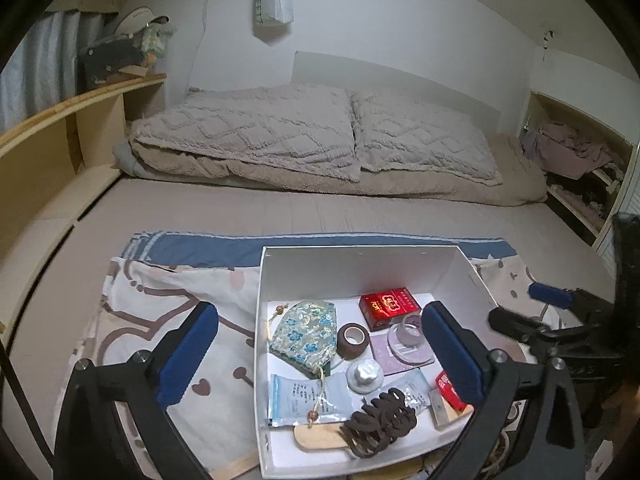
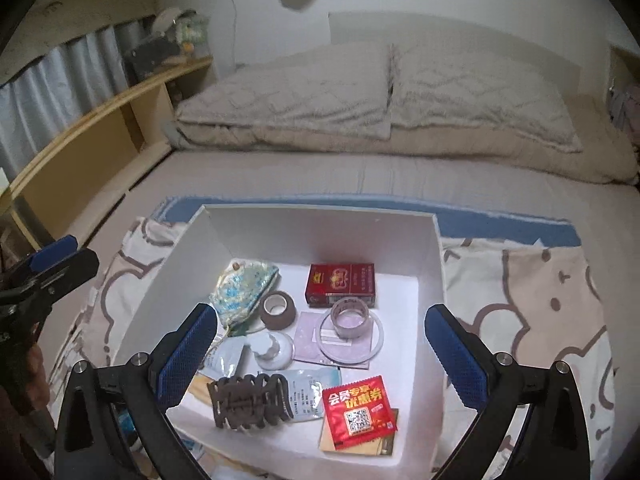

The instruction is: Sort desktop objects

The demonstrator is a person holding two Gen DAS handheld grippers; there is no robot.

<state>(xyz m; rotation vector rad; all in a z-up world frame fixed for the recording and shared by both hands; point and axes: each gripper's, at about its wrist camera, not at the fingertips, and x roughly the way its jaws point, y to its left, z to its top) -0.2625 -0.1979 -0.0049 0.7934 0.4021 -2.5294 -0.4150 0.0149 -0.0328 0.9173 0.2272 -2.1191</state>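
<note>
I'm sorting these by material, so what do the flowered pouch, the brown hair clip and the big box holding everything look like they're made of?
Flowered pouch: woven fabric, likely brocade, with a slight sheen, a floral pattern and a beaded drawstring.
Brown hair clip: probably matte moulded plastic, judging by its rigid interlocking teeth.
Box: looks like white cardboard or thin board, with flat, smooth, thin walls and sharp folded corners.

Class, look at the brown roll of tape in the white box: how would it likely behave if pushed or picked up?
The brown roll of tape stands tilted against the floral pouch, so a nudge would probably tip it or set it rolling. Its hollow ring shape suggests it is light and fairly stiff. The curved outer face may slip unless gripped across the flat sides.
</note>
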